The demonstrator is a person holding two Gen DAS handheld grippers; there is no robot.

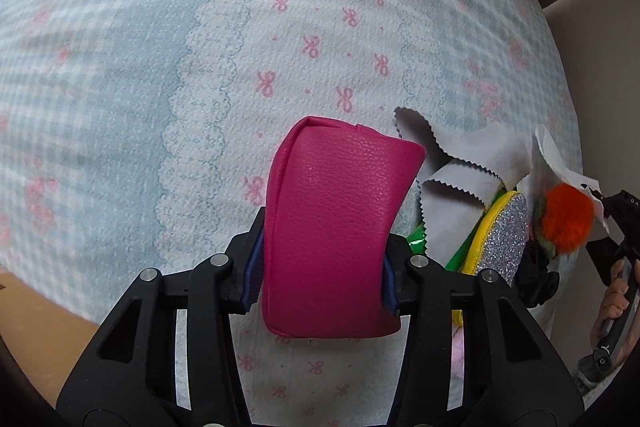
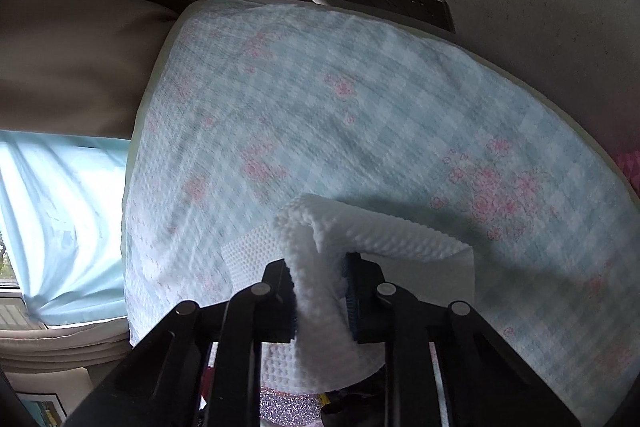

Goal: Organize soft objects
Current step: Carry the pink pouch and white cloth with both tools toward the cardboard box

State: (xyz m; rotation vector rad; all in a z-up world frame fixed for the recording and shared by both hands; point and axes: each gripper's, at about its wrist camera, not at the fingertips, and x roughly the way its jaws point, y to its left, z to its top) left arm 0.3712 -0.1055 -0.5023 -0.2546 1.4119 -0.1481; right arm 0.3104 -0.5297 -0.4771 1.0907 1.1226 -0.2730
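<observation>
Left gripper (image 1: 322,267) is pinching a pink pouch (image 1: 336,227) at lower centre of the left view, its pads pressing in on both sides. The pouch is standing over the sheet (image 1: 160,67), whose upper and left areas are lying open. At right, a pile is crowding the sheet's edge: grey cloth (image 1: 460,163), glitter pad (image 1: 504,239), orange pompom (image 1: 568,219).

Right gripper (image 2: 320,299) is clamping a white tissue (image 2: 320,267) at lower centre of the right view. The sheet (image 2: 360,107) beyond is spreading wide toward its upper and left edges.
</observation>
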